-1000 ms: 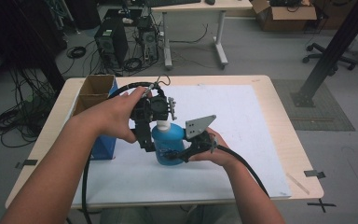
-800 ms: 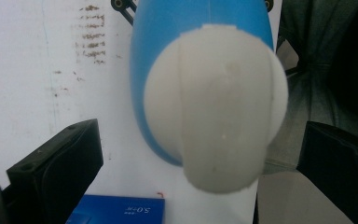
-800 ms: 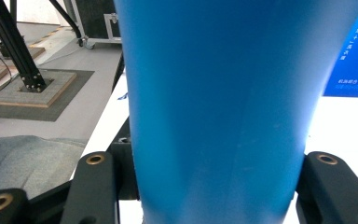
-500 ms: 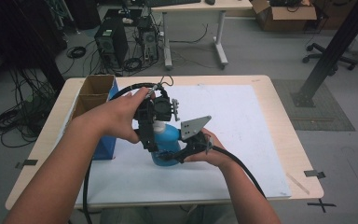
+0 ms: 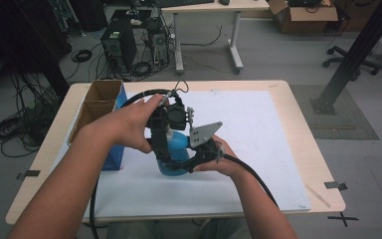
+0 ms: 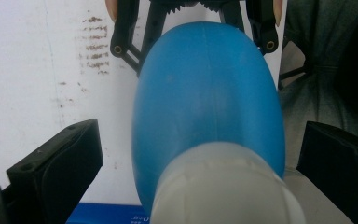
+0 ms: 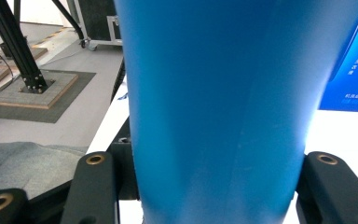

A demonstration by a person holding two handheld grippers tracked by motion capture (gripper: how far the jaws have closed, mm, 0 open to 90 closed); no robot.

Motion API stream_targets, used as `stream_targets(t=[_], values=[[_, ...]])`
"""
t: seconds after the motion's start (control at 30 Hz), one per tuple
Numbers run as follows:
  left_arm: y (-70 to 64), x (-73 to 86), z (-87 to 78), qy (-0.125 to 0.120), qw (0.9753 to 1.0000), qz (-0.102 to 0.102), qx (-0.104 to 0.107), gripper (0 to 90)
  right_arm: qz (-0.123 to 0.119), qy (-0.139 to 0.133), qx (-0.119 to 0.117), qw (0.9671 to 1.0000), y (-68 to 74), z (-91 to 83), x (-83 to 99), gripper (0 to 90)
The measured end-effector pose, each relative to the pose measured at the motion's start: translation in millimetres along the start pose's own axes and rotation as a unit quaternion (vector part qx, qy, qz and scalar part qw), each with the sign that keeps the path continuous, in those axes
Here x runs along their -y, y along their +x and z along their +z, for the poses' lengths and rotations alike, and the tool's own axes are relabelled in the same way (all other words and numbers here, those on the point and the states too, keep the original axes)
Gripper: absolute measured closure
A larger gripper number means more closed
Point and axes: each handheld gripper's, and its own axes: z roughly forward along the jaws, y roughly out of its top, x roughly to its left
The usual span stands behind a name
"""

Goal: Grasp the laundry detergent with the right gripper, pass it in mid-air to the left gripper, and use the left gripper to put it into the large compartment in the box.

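Note:
A blue plastic bottle [image 5: 178,152] with a white cap [image 6: 226,186] stands on the white sheet [image 5: 258,134] near the table's middle. My right gripper [image 5: 195,160] is shut on the bottle's lower body; in the right gripper view [image 7: 209,179] both black jaws press against the blue sides. My left gripper [image 5: 165,130] hangs over the bottle's top, pointing down. In the left gripper view [image 6: 203,144] its jaws stand wide apart on either side of the cap, touching nothing. The cap is hidden under the left gripper in the high view.
An open cardboard box with a blue side [image 5: 99,107] stands at the table's left, close to the left forearm. The wooden table edge [image 5: 298,107] borders the sheet on the right. Cables, computers and a desk lie on the floor beyond.
My left gripper has come down and rightward over the bottle's top, covering the white cap. The right gripper keeps its hold on the bottle, which has barely moved.

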Motion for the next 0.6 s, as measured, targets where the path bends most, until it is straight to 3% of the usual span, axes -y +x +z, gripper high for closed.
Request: stream_targets(t=[0.6], values=[[-1.6, -2.3, 1.8, 0.013, 0.9997, 0.005, -0.019, 5.6, 0.002, -0.002, 0.005, 1.0000, -1.4, -0.8, -1.0, 44.5]])
